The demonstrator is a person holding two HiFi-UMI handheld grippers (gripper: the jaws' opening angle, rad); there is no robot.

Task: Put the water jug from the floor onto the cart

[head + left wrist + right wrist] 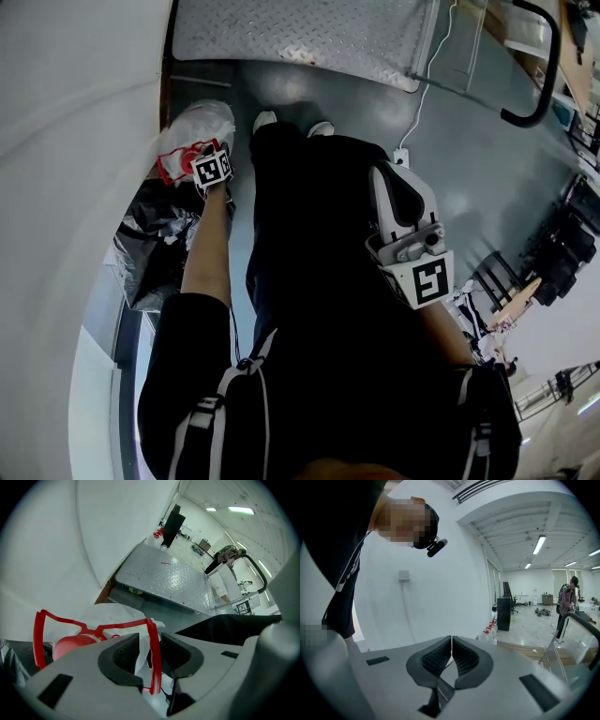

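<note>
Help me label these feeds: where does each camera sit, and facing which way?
Head view: on the person's head, facing steeply down; arms, legs, left gripper, right gripper show.
Left gripper view: on that gripper, along open jaws straddling the red handle of the water jug; dark leg at right.
Right gripper view: on that gripper, across the room over shut jaws; torso upper left.
Shared: head and left gripper views show water jug and cart.

No readable text, label or number shows anywhere.

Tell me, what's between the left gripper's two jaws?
The red handle of the water jug stands between the open jaws of the left gripper; the left gripper view shows it.
</note>
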